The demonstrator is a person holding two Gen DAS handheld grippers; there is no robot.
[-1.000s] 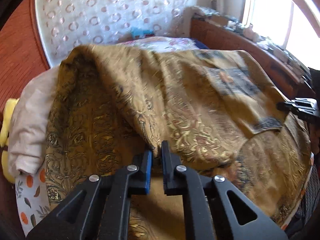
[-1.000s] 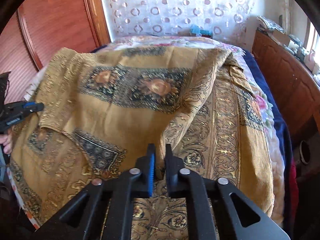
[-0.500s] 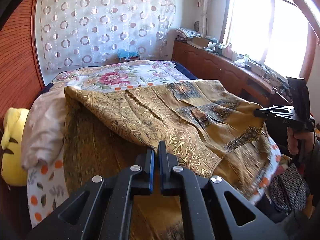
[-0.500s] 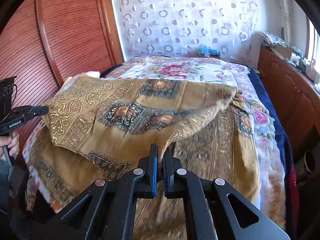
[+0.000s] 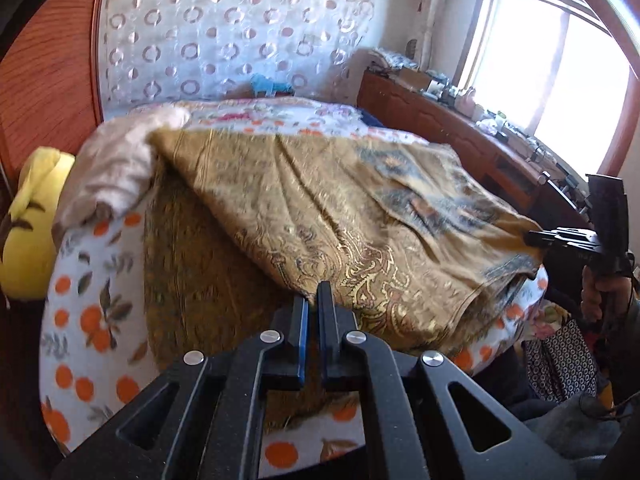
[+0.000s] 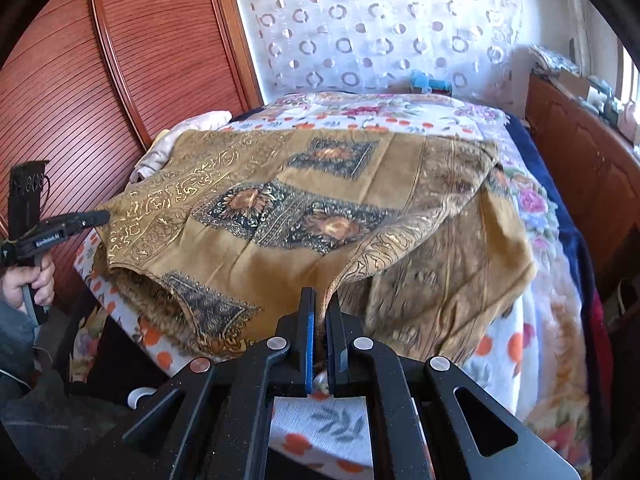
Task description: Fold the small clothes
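Observation:
A golden-brown patterned cloth with dark floral squares lies folded over itself on the bed; it also shows in the right wrist view. My left gripper is shut on one corner of the cloth near the bed's front edge. My right gripper is shut on the other corner. Each gripper appears in the other's view, the right gripper at the far right and the left gripper at the far left. The upper layer is stretched between them above the lower layer.
The bed carries an orange-fruit print sheet and a floral quilt. A beige bundle and a yellow pillow lie at the left. A wooden cabinet runs along the right, a ribbed wooden wardrobe on the left.
Both grippers have pulled the held edge of the cloth back towards the foot of the bed and lowered it. The upper layer now lies flatter over the lower layer.

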